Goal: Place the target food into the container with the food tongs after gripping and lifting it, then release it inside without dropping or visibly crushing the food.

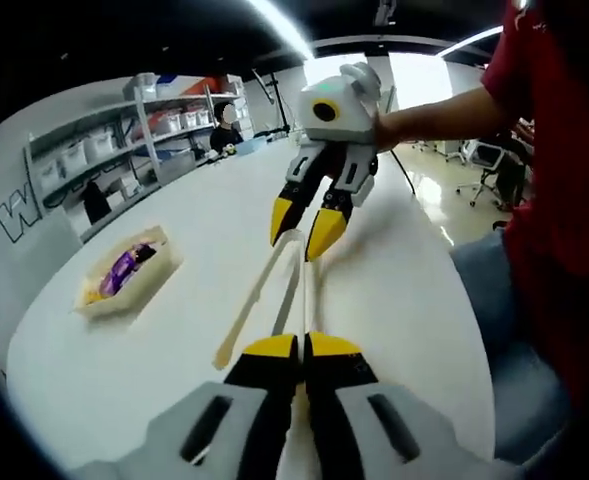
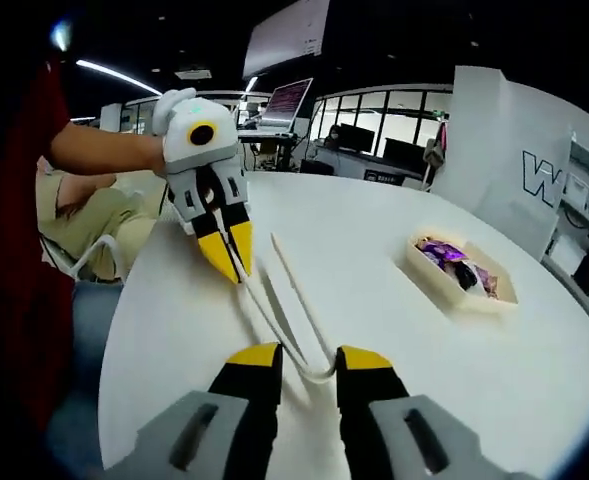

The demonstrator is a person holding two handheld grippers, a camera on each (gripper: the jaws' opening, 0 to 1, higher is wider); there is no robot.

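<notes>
A shallow cream container (image 2: 464, 272) sits near the table (image 2: 394, 230) edge, holding purple-wrapped food (image 2: 442, 250) and darker pieces. The cream tongs (image 2: 292, 310) lie mid-table: the left hand-held gripper (image 1: 305, 345) is clenched on one arm's tip, the right hand-held gripper (image 2: 307, 352) released around the bend.

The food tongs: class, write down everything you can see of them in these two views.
The food tongs are cream-coloured, plastic-looking, with two long thin arms joined at a curved U-bend. They lie on the white round table, arms spread. In the right gripper view, the bend sits between the open right gripper jaws, and the left gripper is shut on one arm tip. In the left gripper view, the right gripper straddles the bend. No food is between the arms.
</notes>
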